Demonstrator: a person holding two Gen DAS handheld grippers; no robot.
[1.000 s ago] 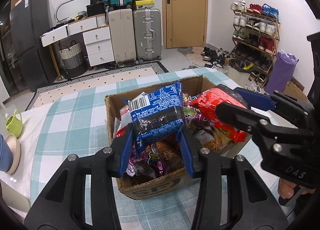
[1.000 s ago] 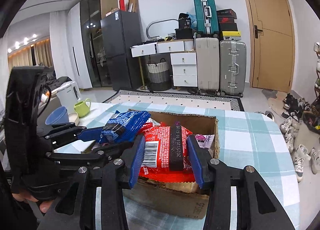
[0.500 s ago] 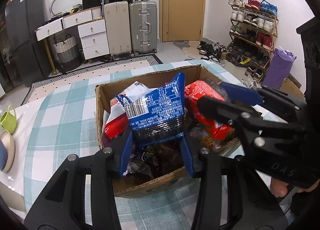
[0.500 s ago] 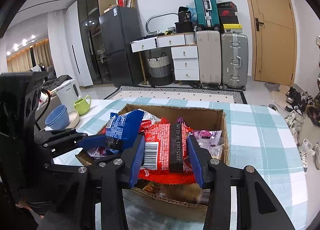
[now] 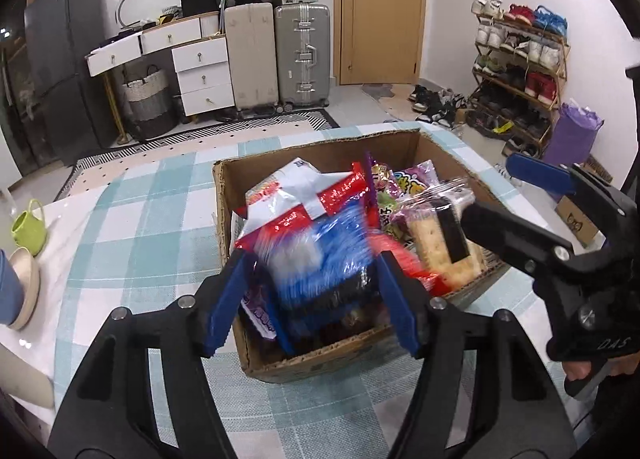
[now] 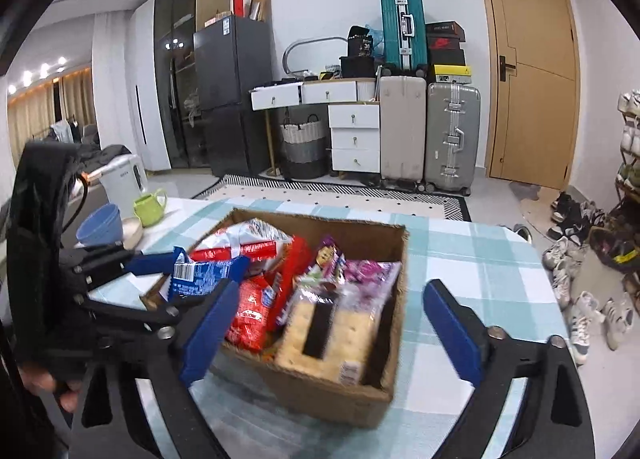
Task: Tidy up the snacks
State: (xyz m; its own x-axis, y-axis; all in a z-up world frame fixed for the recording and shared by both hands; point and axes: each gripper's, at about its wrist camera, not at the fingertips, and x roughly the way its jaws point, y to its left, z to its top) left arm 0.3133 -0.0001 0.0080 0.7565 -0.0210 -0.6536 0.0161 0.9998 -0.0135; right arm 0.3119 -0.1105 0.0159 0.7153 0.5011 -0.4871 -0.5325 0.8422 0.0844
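Observation:
A cardboard box (image 5: pixel 320 151) (image 6: pixel 348 391) full of snack packs stands on the checked tablecloth. My left gripper (image 5: pixel 316 295) is wide apart around a blurred blue snack bag (image 5: pixel 320 247) that lies in the box's near left part; the bag also shows in the right wrist view (image 6: pixel 204 273). My right gripper (image 6: pixel 328 331) is open and empty above the box's near side. A red snack bag (image 6: pixel 250 317) lies in the box beside a cracker pack (image 6: pixel 340 331). The right gripper also shows in the left wrist view (image 5: pixel 516 199).
A green cup (image 5: pixel 30 225), a blue bowl (image 6: pixel 100 225) and a beige bowl (image 5: pixel 24 279) stand at the table's left edge. A white kettle (image 6: pixel 124 179) stands behind them. Suitcases, drawers and a shoe rack (image 5: pixel 516 71) line the room beyond.
My right gripper opened and let the red bag drop into the box. My left gripper opened wider and the blue bag sank into the box.

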